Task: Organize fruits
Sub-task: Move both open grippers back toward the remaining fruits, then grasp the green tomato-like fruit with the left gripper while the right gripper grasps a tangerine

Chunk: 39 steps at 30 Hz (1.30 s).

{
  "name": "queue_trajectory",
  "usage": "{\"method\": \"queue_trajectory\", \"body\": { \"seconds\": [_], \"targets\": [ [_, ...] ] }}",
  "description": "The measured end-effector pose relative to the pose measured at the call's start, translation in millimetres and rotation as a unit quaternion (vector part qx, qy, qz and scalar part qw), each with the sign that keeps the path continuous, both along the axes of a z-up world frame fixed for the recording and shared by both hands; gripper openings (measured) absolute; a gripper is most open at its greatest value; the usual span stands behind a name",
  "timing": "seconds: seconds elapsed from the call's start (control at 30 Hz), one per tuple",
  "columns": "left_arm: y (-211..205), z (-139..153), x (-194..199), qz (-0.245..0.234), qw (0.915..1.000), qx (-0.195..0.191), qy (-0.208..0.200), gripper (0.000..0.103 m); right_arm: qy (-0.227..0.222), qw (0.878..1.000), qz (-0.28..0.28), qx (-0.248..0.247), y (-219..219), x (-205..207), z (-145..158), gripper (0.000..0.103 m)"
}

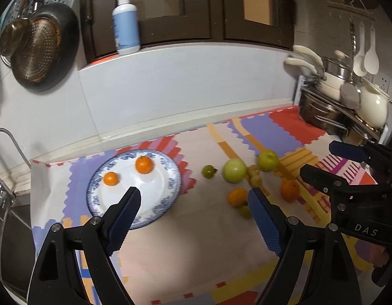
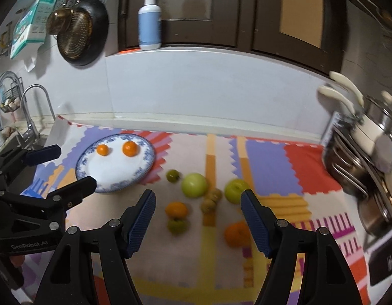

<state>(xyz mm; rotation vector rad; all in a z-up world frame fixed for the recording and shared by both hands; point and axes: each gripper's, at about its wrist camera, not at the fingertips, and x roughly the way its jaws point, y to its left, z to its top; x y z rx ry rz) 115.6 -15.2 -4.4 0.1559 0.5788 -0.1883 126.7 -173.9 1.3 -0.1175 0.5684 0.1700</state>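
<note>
Orange mandarin looks light, soft-skinned, prone to roll: pinch across its middle, gently; right gripper and left gripper both spread, empty

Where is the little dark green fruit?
In the right wrist view, the little green fruit sits on the mat between the plate and the big green apple.
</note>
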Motion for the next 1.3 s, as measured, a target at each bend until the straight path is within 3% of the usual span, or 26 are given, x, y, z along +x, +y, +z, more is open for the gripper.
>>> {"method": "queue_trajectory", "body": {
  "seconds": [0.4,0.83,1.17,1.3],
  "targets": [
    [-40.2,-37.6,7.0,-0.028,0.9991,0.004,0.031,0.087,0.034,0.999,-0.015,0.004,-41.0,0.6,-31.9,0.070],
    [-61.5,-81.4,42.9,-0.063,0.9942,0.000,0.086,0.086,0.088,0.996,-0.011,0.007,-59.4,35.9,-75.3,0.070],
    [-66.5,-105.0,67.5,-0.065,0.9897,-0.016,0.126,0.077,0.116,0.993,-0.004,0.013,-65.6,61.2,-102.1,0.069],
    [-68.3,-110.0,75.8,-0.068,0.9870,-0.029,0.143,0.071,0.125,0.992,-0.002,0.019,-67.8,68.6,-108.9,0.064]
  ]
}}
